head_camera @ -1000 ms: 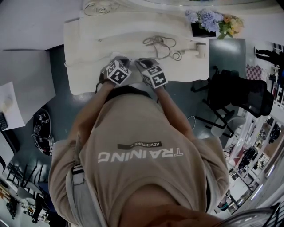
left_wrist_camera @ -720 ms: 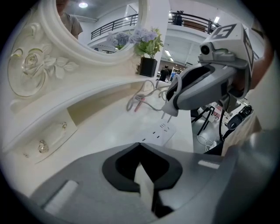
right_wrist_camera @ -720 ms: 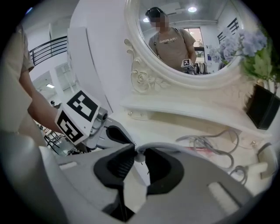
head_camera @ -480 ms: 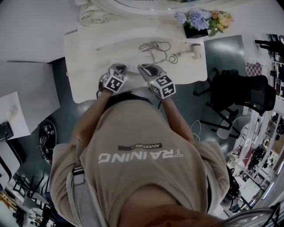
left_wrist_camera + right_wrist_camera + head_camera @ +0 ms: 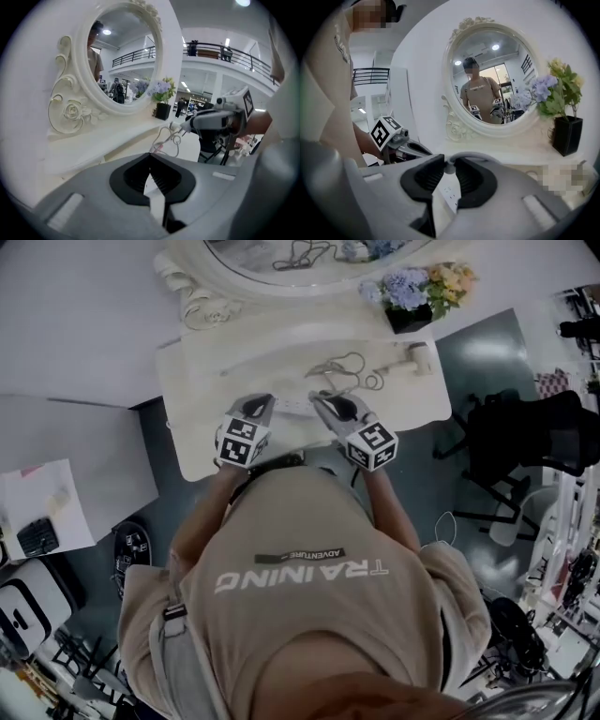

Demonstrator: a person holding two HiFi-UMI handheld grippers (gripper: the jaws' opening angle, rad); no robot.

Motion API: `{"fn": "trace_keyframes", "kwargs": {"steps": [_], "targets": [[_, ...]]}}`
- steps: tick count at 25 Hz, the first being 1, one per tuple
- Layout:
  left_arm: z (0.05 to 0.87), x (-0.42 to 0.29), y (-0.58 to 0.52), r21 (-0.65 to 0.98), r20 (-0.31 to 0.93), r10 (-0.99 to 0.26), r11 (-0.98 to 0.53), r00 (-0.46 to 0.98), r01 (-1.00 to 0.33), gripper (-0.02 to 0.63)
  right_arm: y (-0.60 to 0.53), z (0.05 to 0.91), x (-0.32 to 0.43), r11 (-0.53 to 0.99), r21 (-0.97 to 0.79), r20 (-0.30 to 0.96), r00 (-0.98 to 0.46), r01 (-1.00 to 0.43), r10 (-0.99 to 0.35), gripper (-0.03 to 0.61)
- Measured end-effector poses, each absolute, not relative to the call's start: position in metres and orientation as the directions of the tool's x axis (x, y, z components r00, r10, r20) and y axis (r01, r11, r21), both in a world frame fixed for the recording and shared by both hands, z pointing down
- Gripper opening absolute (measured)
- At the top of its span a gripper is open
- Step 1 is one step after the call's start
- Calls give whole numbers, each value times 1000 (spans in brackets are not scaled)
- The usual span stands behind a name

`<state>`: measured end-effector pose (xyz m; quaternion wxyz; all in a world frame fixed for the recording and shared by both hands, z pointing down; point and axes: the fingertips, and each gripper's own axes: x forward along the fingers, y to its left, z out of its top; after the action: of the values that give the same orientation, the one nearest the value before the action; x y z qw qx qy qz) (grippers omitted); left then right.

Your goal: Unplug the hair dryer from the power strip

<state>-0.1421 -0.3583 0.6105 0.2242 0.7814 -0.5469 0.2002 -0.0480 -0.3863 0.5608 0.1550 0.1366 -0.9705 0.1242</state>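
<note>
Two claws at table [image 5: 199, 420] front edge: left claw [image 5: 150, 156] closed, empty; right claw [image 5: 447, 167] pinching cord [image 5: 472, 155] over power strip [image 5: 449, 191].

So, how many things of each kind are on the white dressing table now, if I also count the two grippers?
Mirror: 1
Pot of flowers: 1
Hair dryer with its cord: 1
Power strip: 1
Grippers: 2, the left gripper and the right gripper
Total: 6
</note>
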Motion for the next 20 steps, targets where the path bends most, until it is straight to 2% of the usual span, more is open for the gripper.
{"fn": "trace_keyframes", "kwargs": {"steps": [6,10,20], "targets": [[564,-156,-361,153,472,-823,-276,315,-949,2,-383,524,-57,946,-150,244,-938,-289,-248,83],[526,-160,-364,219,373,-873,-246,315,-944,2,-387,497,-58,954,-115,198,-947,-278,-253,83],[428,-180,-370,130,180,-943,-261,282,-957,2,-412,430,-69,925,-67,56,-927,-374,-370,84]]}}
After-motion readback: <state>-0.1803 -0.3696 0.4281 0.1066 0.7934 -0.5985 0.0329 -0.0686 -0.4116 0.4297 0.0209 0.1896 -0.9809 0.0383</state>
